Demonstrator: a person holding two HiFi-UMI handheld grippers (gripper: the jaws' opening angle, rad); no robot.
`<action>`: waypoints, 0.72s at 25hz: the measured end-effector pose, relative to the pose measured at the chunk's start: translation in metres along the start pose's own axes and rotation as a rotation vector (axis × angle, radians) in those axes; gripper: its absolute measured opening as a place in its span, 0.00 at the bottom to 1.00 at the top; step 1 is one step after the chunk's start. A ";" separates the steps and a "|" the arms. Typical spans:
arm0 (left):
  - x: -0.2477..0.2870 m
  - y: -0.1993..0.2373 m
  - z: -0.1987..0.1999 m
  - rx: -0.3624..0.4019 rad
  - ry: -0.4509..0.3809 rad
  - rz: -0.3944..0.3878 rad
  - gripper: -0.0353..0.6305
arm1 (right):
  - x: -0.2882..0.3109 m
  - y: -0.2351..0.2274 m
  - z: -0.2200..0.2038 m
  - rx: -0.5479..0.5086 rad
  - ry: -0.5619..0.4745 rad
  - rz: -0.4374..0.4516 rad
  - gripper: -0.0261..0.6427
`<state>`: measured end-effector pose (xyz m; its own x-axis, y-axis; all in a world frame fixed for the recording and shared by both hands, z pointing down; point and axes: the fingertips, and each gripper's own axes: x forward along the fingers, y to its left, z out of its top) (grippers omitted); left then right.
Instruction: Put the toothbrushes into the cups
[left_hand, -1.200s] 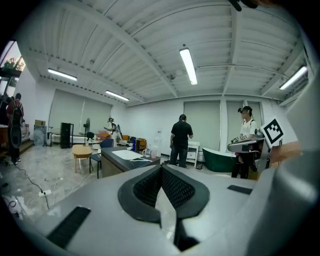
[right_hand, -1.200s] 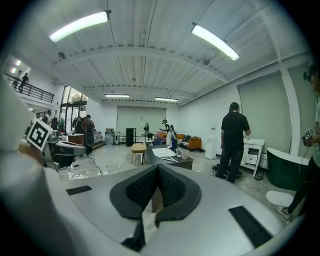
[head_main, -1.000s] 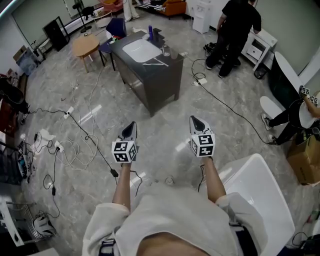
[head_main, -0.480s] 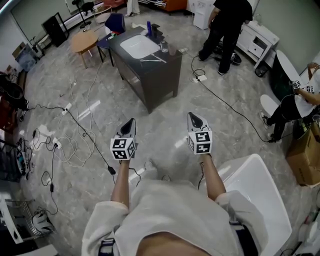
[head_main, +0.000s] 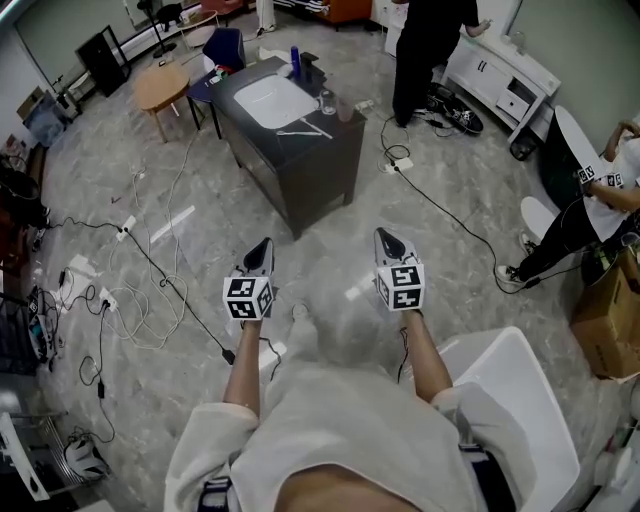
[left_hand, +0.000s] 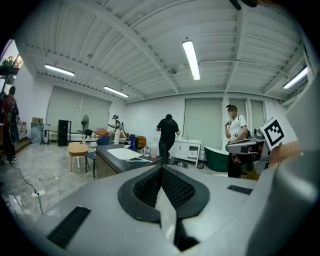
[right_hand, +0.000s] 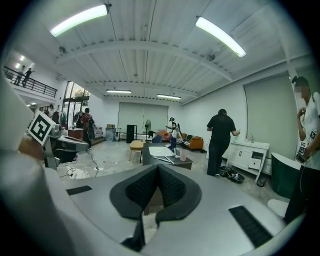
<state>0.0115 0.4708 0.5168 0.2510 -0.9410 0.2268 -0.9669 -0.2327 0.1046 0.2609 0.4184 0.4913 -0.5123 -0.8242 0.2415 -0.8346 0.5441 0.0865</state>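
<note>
A dark vanity cabinet (head_main: 300, 160) with a white sink basin (head_main: 271, 101) stands ahead on the floor. Two toothbrushes (head_main: 305, 128) lie on its top beside the basin. Two cups (head_main: 337, 104) stand at its far right corner, near a blue bottle (head_main: 295, 60). My left gripper (head_main: 262, 248) and right gripper (head_main: 385, 238) are held side by side, well short of the cabinet, both shut and empty. In the left gripper view the shut left gripper (left_hand: 161, 167) points at the cabinet with the cups (left_hand: 148, 151). From the right gripper (right_hand: 158, 167) the cups (right_hand: 181, 155) and toothbrushes (right_hand: 162, 159) show ahead.
Cables (head_main: 140, 270) trail over the floor at left. A round wooden table (head_main: 160, 88) and a blue chair (head_main: 225, 50) stand behind the cabinet. A person in black (head_main: 425, 50) stands by a white cupboard (head_main: 500, 75). A white seat (head_main: 515, 400) is at my right.
Both grippers have moved forward together toward the cabinet, which now sits closer. The person in black has stepped over to the white cupboard.
</note>
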 end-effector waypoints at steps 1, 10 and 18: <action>0.011 0.006 0.001 -0.002 0.000 -0.004 0.09 | 0.011 -0.003 0.001 -0.001 0.002 -0.003 0.06; 0.118 0.064 0.032 -0.009 0.003 -0.057 0.09 | 0.119 -0.026 0.025 -0.010 0.025 -0.023 0.06; 0.196 0.137 0.066 -0.001 0.008 -0.096 0.09 | 0.220 -0.033 0.054 0.000 0.038 -0.054 0.06</action>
<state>-0.0749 0.2381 0.5119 0.3433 -0.9122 0.2236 -0.9382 -0.3219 0.1271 0.1645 0.2110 0.4890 -0.4583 -0.8460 0.2725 -0.8610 0.4987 0.1000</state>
